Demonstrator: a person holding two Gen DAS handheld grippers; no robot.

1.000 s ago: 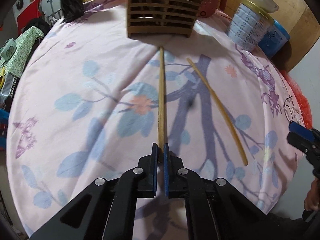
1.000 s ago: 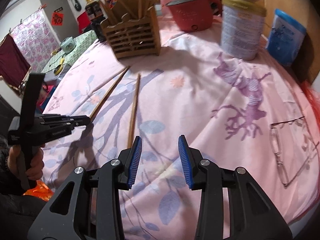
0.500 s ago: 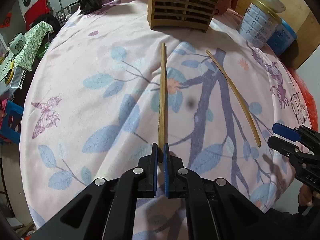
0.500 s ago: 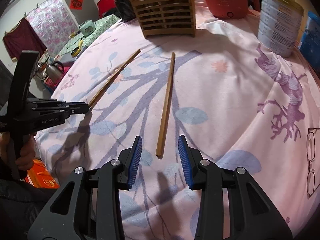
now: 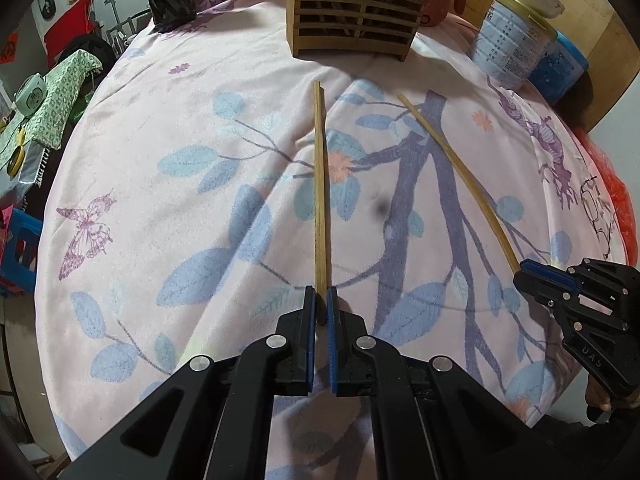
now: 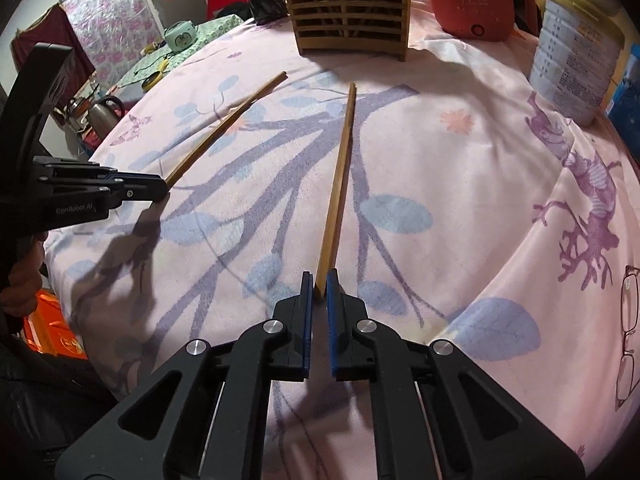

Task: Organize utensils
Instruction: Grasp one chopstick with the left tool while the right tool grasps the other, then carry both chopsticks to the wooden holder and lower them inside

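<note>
The round desk (image 5: 168, 128) wears a pink cloth printed with blue leaves, and a slatted wooden utensil holder (image 6: 348, 4) stands at its far side beside a red electric pot (image 6: 476, 4) and a milk-powder tin (image 5: 512, 46). Both hands angle steeply down. The left tongs (image 5: 321, 306) are closed on the near end of one chopstick (image 5: 320, 184); the right tongs (image 6: 319, 290) pinch the second chopstick (image 6: 340, 184), both lying pointing toward the holder.

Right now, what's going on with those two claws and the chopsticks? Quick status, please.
Left gripper shut on left chopstick. Right gripper shut on right chopstick. Both chopsticks lie on the tablecloth. Path to the wooden utensil holder unobstructed.
</note>
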